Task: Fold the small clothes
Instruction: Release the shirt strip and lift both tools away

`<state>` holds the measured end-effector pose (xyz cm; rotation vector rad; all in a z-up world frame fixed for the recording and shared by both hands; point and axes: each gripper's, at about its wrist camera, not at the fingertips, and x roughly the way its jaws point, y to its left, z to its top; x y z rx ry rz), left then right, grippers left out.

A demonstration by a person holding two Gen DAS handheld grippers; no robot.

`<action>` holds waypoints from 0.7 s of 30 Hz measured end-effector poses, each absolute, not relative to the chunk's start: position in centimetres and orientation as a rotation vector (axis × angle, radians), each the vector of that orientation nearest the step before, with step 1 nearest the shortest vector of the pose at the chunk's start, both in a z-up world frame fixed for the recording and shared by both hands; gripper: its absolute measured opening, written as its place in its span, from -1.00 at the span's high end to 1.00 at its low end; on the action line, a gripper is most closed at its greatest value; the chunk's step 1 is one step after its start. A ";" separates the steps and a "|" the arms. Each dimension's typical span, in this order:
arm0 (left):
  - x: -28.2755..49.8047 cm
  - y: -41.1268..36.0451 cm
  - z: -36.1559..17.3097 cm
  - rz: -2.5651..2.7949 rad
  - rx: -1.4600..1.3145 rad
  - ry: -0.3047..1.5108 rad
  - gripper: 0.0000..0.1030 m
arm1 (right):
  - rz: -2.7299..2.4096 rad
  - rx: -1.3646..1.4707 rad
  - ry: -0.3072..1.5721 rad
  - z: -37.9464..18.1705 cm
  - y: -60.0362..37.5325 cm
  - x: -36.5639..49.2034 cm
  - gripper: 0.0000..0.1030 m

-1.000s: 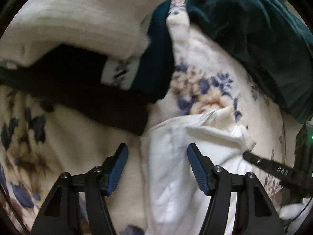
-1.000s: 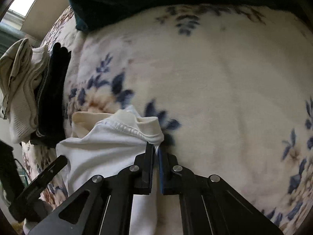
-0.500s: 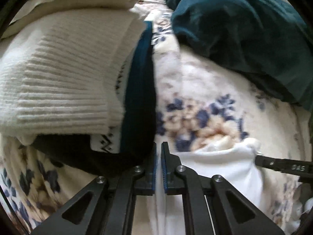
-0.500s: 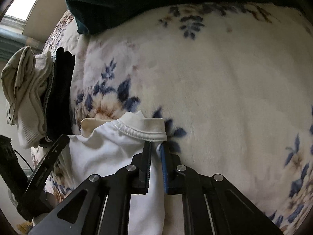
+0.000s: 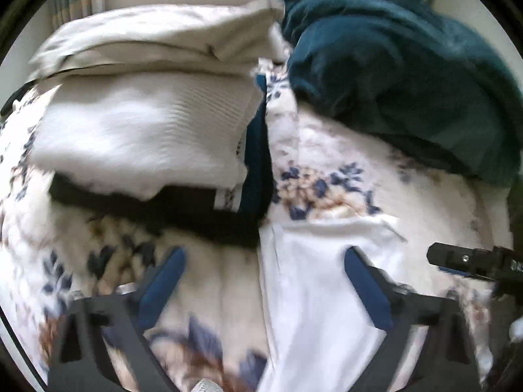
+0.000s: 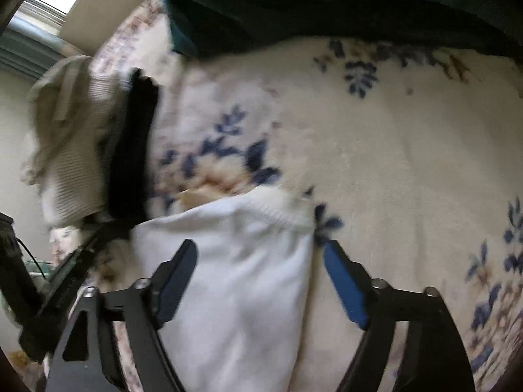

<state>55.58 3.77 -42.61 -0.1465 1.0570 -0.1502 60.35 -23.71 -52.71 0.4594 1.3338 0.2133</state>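
With both jaws spread wide and empty, one white garment [image 5: 313, 281] lies folded low in the frame on the floral bed [image 6: 392, 150].
Left hand-held gripper [image 5: 261, 281] and right hand-held gripper [image 6: 261, 271] should lift clear without snagging it; one stack [image 5: 143, 137] of about four folded pieces sits at left.

partial white letters on the right claw [image 5: 474, 261], too cut off to read
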 end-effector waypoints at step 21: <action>23.5 15.4 -41.4 -0.236 -0.210 1.435 -0.95 | 0.126 0.740 1.535 -44.3 -17.5 19.8 -0.96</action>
